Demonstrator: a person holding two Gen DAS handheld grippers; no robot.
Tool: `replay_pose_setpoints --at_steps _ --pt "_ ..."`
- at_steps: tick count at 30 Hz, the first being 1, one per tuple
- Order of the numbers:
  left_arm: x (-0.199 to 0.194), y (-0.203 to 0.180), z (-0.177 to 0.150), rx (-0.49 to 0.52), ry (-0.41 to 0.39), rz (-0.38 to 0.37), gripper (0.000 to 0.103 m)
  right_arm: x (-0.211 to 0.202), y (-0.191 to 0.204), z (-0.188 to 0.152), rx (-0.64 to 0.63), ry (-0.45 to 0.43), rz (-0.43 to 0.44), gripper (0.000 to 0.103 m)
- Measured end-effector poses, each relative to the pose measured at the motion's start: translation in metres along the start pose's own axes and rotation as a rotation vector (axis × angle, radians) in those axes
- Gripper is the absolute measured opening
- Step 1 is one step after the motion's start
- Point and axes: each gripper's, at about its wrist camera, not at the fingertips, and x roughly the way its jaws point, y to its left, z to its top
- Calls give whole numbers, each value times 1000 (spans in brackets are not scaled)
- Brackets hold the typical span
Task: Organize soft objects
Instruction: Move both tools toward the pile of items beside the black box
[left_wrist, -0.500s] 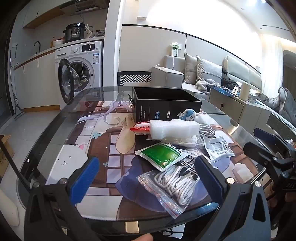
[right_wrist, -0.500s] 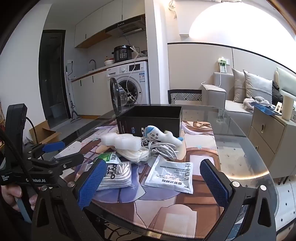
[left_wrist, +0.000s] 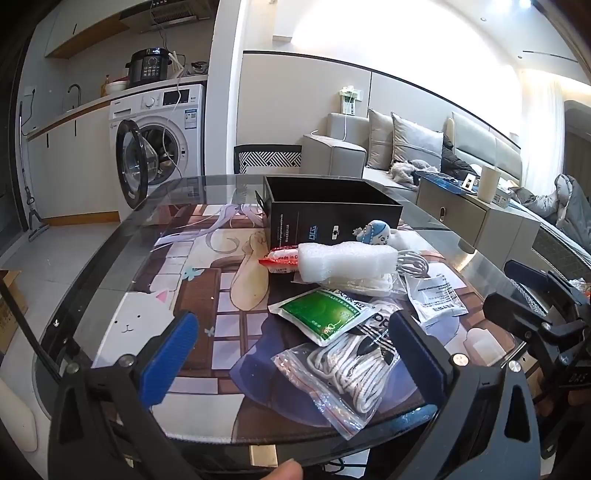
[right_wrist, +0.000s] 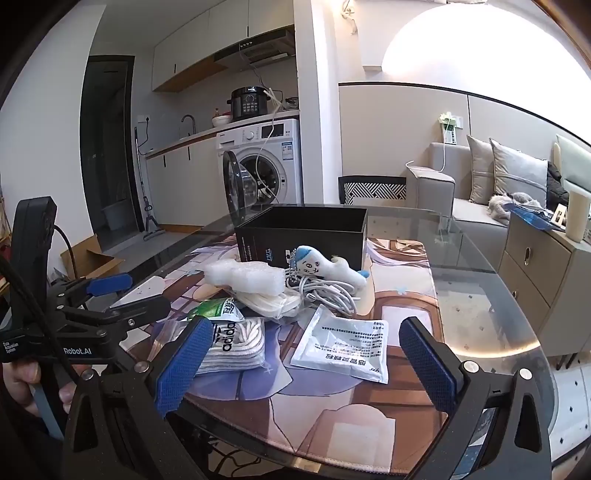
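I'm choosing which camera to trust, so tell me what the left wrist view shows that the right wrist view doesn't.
Only the left wrist view shows the red-ended packet and the whole green sachet. Only the right wrist view shows the plush toy full length and the dark doorway. Both show the black box, foam wrap, bagged white cord and white printed sachet.

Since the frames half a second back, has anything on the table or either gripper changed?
No visible change. The left gripper and right gripper hang open over the near edge of the table, holding nothing. The black box, plush toy, green packet and bagged rope lie where they were.
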Motion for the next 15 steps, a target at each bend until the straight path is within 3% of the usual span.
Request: replay_pose_setpoints --at_steps 15 --pt "-1 -1 4 6 -31 -4 103 2 -1 -1 0 6 -3 103"
